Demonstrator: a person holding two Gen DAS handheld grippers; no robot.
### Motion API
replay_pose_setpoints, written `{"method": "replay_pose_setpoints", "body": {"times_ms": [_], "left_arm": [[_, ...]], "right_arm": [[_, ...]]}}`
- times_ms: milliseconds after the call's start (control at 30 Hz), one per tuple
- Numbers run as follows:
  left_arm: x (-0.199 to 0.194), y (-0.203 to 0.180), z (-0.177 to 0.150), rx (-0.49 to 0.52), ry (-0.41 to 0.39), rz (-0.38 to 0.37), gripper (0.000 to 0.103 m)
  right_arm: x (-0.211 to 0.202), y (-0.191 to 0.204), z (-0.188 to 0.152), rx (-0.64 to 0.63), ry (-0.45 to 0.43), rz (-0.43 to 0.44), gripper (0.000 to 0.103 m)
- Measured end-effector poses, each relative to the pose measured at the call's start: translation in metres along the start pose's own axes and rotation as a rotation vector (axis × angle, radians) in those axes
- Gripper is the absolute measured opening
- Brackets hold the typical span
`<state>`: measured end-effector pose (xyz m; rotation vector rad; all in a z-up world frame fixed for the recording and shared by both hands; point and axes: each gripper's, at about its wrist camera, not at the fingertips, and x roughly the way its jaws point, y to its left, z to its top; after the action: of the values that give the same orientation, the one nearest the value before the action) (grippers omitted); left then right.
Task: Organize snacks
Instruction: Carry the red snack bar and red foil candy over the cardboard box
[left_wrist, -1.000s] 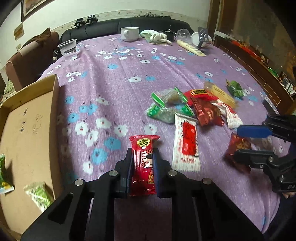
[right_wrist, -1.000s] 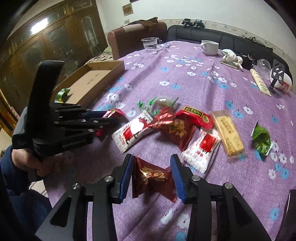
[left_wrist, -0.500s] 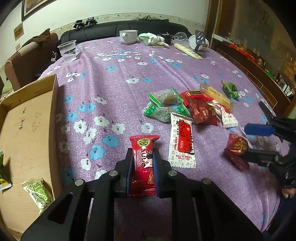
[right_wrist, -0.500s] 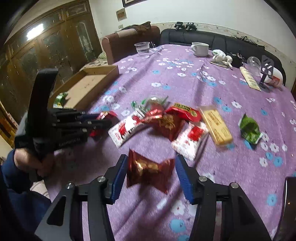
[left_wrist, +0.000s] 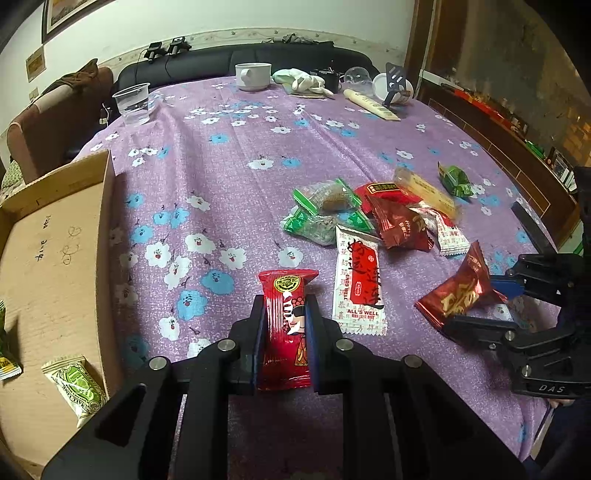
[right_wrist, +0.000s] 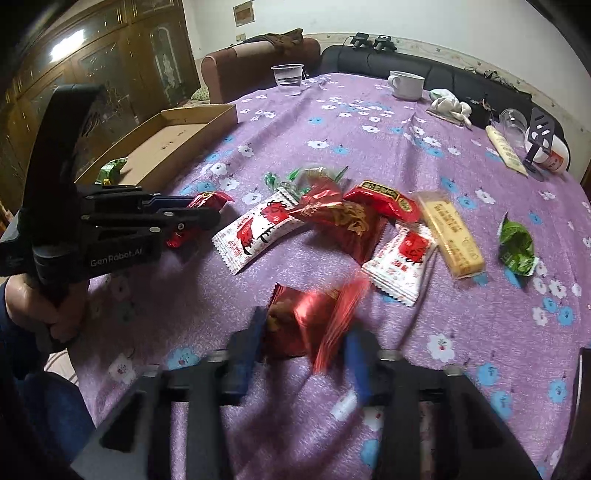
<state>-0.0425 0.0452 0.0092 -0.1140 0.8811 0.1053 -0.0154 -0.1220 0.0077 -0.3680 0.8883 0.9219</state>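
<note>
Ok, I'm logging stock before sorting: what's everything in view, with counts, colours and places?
tablecloth: 1, purple floral, over the table
cardboard box: 1, brown, left edge
boxed packets: 2, green, in the box
clear packets: 2, green-ended, pile's left
white-red packets: 2, pile's near side
red packets: 2, pile's middle
yellow bar: 1, pile's far right
crumpled packet: 1, green, beyond the bar
plastic cup: 1, clear, far left
mug: 1, white, far edge
left gripper: black, shut on a bright red packet
right gripper: black, jaws just closed on a dark red foil packet
</note>
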Motion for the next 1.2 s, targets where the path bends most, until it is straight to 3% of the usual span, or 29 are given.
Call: {"method": "replay_pose_setpoints", "body": {"times_ms": [233, 700, 967, 1200], "left_arm": [[-0.004, 0.000, 0.000, 0.003, -0.022, -0.003, 0.016], [-0.014, 0.010, 0.000, -0.034, -0.057, 0.005, 0.016], [-0.040, 0.035, 0.004, -0.094, -0.117, 0.022, 0.016], [-0.066, 0.075, -0.003, -0.173, -0.184, 0.099, 0.017]], "right_arm": [[-0.016, -0.004, 0.008, 0.037, -0.071, 0.004, 0.036], [-0.019, 0.011, 0.041, 0.091, -0.091, 0.004, 0.036], [-0.009, 0.034, 0.062, 0.088, -0.086, 0.043, 0.036], [0.004, 0.070, 0.084, 0.050, -0.085, 0.092, 0.035]]}}
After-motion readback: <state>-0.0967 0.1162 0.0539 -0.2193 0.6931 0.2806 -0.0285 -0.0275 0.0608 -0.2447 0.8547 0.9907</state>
